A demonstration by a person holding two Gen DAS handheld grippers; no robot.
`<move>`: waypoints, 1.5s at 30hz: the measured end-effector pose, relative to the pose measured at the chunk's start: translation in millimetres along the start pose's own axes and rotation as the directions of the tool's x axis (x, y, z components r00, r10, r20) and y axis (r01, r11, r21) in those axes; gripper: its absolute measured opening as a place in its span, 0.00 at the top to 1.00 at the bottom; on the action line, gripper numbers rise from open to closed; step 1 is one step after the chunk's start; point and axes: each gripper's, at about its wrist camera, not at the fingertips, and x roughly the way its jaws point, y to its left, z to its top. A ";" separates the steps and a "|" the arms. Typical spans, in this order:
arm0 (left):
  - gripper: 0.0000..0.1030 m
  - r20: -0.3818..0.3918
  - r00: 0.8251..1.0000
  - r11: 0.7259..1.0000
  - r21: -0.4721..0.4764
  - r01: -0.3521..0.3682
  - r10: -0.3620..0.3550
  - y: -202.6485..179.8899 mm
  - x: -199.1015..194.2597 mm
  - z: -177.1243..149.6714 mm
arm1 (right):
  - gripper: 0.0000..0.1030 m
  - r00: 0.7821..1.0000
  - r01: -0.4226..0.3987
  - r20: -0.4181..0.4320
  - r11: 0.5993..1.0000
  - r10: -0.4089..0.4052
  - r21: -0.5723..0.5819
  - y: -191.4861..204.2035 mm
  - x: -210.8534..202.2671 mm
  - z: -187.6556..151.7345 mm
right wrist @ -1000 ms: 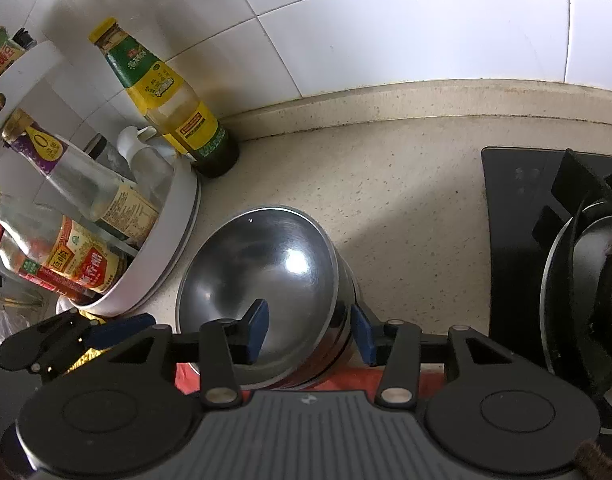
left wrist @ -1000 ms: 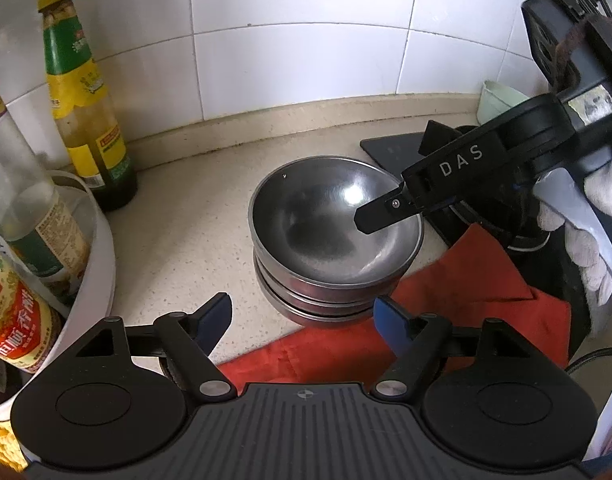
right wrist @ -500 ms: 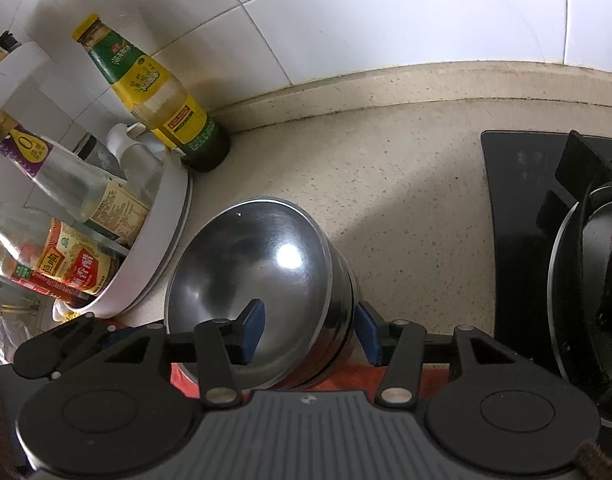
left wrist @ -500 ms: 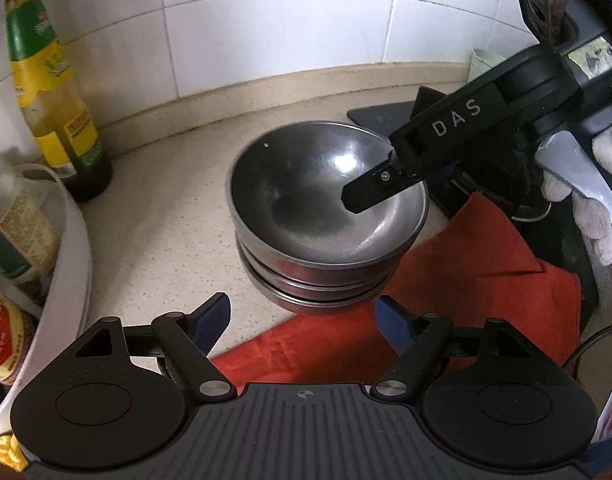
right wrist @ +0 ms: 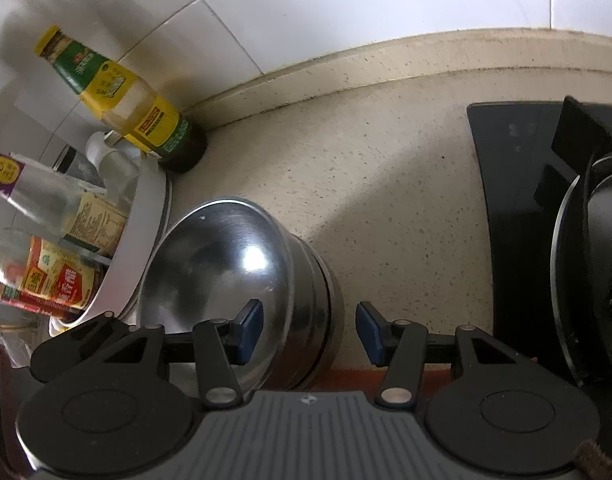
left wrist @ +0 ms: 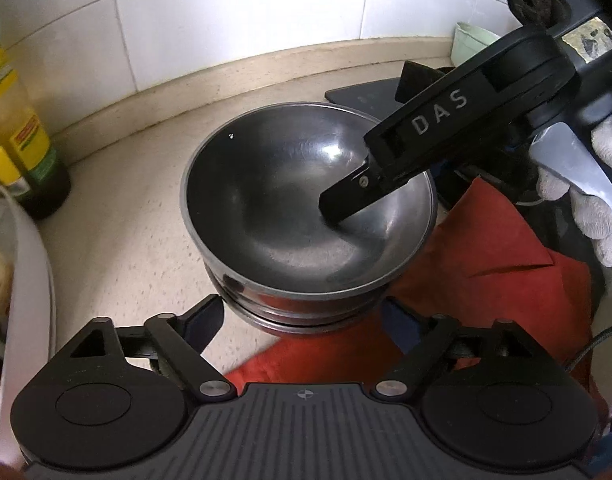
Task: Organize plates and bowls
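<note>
A stack of steel bowls (left wrist: pixel 289 216) stands on the beige counter, its near edge resting on a red cloth (left wrist: pixel 486 272). My left gripper (left wrist: pixel 306 324) hovers just in front of the stack's base, jaws opening, pads on either side of the lower bowls without touching them. My right gripper (right wrist: pixel 308 330) straddles the right rim of the top bowl (right wrist: pixel 217 272). One of its fingers (left wrist: pixel 346 200) is inside the bowl and the other is outside the stack's wall. A small gap shows at the outer pad, so nothing is gripped.
A white rack (right wrist: pixel 145 216) of sauce bottles crowds the stack's left side, with a green-and-yellow bottle (right wrist: pixel 125 100) by the tiled wall. A black gas stove (right wrist: pixel 526 200) with a pan lies right. A pale green cup (left wrist: pixel 472 42) sits behind. A gloved hand (left wrist: pixel 598 208) holds the right gripper.
My left gripper has dropped and closed in on the stack, its jaws wider. The right gripper's jaws have spread a little off the bowl wall and its inner finger sits lower in the bowl.
</note>
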 end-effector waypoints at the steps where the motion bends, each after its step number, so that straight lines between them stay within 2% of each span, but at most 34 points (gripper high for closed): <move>1: 0.11 0.001 1.000 1.000 0.004 0.002 -0.002 0.5 2.4 2.2 | 0.54 1.000 0.001 -0.003 1.000 -0.001 0.001 -0.6 2.4 0.7; 4: 0.10 0.003 1.000 1.000 0.016 0.011 -0.011 2.7 9.1 10.6 | 0.53 1.000 -0.025 -0.003 1.000 0.025 0.015 -4.6 6.6 4.2; 8: 0.07 0.017 1.000 0.999 0.038 0.012 -0.012 8.8 19.9 25.6 | 0.51 1.000 -0.021 0.014 0.999 0.020 0.033 -9.2 9.7 15.9; 13: 0.01 0.087 0.996 0.994 0.113 -0.002 -0.008 11.4 34.6 35.6 | 0.50 1.000 -0.007 0.027 0.999 0.006 0.044 -13.1 13.0 33.7; 19: 0.00 0.171 0.984 0.978 0.207 0.007 -0.043 13.4 41.5 28.4 | 0.45 0.999 -0.020 0.029 0.999 0.019 0.033 -21.9 16.6 47.5; 22: 0.00 0.188 0.980 0.974 0.228 0.014 -0.058 16.3 42.7 24.9 | 0.44 0.998 -0.062 0.021 0.998 0.062 0.014 -28.5 18.6 52.0; 24: 0.00 0.188 0.980 0.971 0.238 0.013 -0.059 16.3 43.3 23.9 | 0.39 0.996 -0.084 0.012 0.996 0.084 0.013 -30.0 22.3 55.0; 26: 0.00 0.195 0.979 0.970 0.244 0.012 -0.061 19.1 48.5 28.4 | 0.31 0.995 -0.095 0.002 0.995 0.095 -0.017 -28.4 28.5 58.9; 31: 0.00 0.179 0.983 0.965 0.263 -0.001 -0.047 20.3 53.7 16.1 | 0.31 0.994 -0.109 -0.005 0.993 0.108 -0.050 -32.5 30.4 64.9; 34: 0.00 0.186 0.979 0.967 0.251 0.040 -0.088 29.3 51.9 6.8 | 0.31 0.992 -0.126 -0.004 0.979 0.127 -0.162 -33.1 8.9 67.9; 36: 0.00 0.190 0.976 0.970 0.237 0.059 -0.105 33.0 49.6 6.0 | 0.31 0.992 -0.119 -0.005 0.956 0.122 -0.269 -33.0 -11.3 68.1; 37: 0.00 0.195 0.975 0.970 0.235 0.062 -0.110 34.1 47.8 6.0 | 0.30 0.992 -0.122 -0.017 0.932 0.124 -0.341 -33.6 -22.4 66.6; 39: 0.00 0.204 0.972 0.967 0.249 0.061 -0.114 34.3 44.4 6.8 | 0.26 0.994 -0.105 -0.030 0.869 0.103 -0.483 -32.6 -35.4 61.7; 41: 0.00 0.205 0.972 0.959 0.278 0.053 -0.113 31.7 41.8 9.8 | 0.22 0.996 -0.089 -0.035 0.772 0.086 -0.630 -30.9 -41.2 57.6; 43: 0.00 0.190 0.977 0.951 0.308 0.040 -0.102 26.0 47.0 12.0 | 0.22 0.995 -0.089 -0.087 0.695 0.038 -0.714 -28.9 -34.0 60.3; 45: 0.00 0.166 0.981 0.951 0.306 0.041 -0.096 26.3 56.2 16.0 | 0.22 0.990 -0.124 -0.135 0.674 0.037 -0.729 -30.7 -29.7 69.0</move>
